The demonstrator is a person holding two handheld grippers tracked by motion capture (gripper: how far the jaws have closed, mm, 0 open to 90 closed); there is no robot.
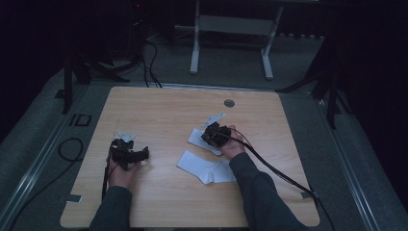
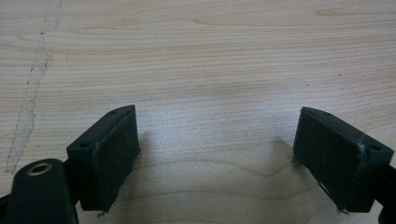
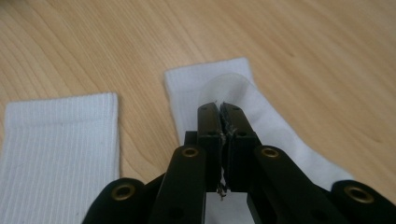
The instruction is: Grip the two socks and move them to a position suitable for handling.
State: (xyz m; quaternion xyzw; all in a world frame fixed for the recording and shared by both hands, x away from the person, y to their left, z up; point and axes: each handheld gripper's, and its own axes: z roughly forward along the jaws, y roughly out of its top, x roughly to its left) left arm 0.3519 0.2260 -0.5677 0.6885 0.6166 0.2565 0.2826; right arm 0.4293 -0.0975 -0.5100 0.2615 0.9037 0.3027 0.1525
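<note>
While the room around it sits dark, the wooden table [image 1: 159,103] is the lit stage, and two white socks lie on it toward the person's side of its middle. The near sock [image 1: 206,168] lies flat, closer to the table's front edge; the far sock [image 1: 196,137] lies just beyond it, partly under the right gripper [image 1: 210,136]. From the right gripper view, that right gripper [image 3: 219,108] has its jaws pressed together, and a thin fold of the far sock [image 3: 261,121] rises as a small loop at their tips, so it is pinching the fabric. The near sock [image 3: 56,149] shows its ribbed cuff just beside it, apart from the other sock by a strip of bare wood. Over at the table's left part, the left gripper [image 1: 144,153] rests in the person's left hand [image 1: 120,174], well apart from both socks. In the left gripper view its jaws stand spread wide over bare wood grain [image 2: 210,56], nothing between them
</note>
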